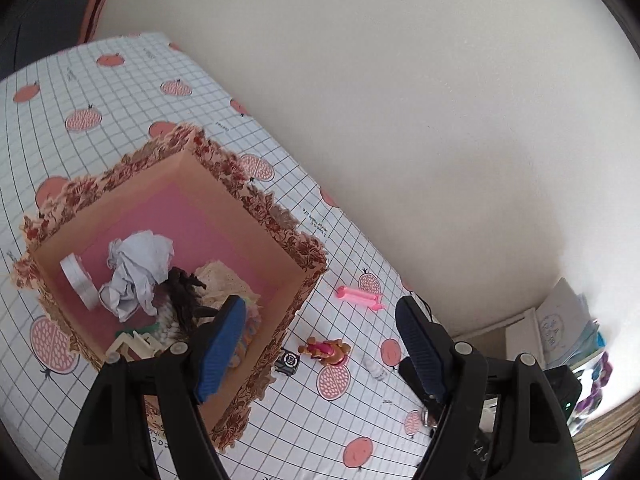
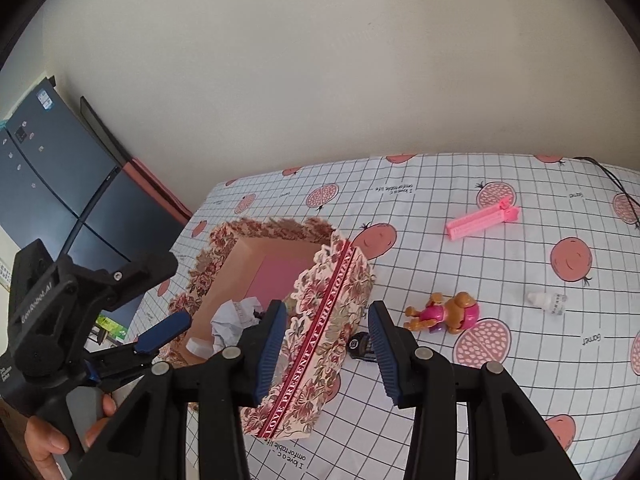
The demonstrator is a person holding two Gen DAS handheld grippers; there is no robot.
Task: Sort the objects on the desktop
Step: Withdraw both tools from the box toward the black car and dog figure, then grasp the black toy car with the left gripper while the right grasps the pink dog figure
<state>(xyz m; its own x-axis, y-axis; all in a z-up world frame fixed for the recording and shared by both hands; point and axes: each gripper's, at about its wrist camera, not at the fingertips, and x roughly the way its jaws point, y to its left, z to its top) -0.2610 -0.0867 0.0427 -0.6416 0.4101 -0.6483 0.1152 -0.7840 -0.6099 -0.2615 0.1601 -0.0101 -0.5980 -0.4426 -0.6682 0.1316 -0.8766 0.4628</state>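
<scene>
The left gripper (image 1: 320, 320) is hanging with its jaws apart and nothing between them, at the lower middle of its frame, above the near corner of the floral box (image 1: 280, 216). The right gripper (image 2: 328, 328) is also standing apart and empty, over the box's red-ribboned side.

The box is holding crumpled white paper (image 1: 138, 270), a white tape roll (image 1: 78, 282) leaning on its left wall, a dark tangled thing (image 1: 186, 292) and some cream fabric (image 1: 224, 284).

To the box's right, on the cloth, a small black item (image 2: 360, 346) is lying just beside it, then a toy figure (image 2: 444, 314), a white dropper bottle (image 2: 548, 300) and, farther up, a pink clip (image 2: 482, 222).

A grid tablecloth (image 2: 500, 400) with pink fruit is covering the table under a cream wall (image 2: 320, 80); a dark cabinet (image 2: 48, 184) is standing at left.
</scene>
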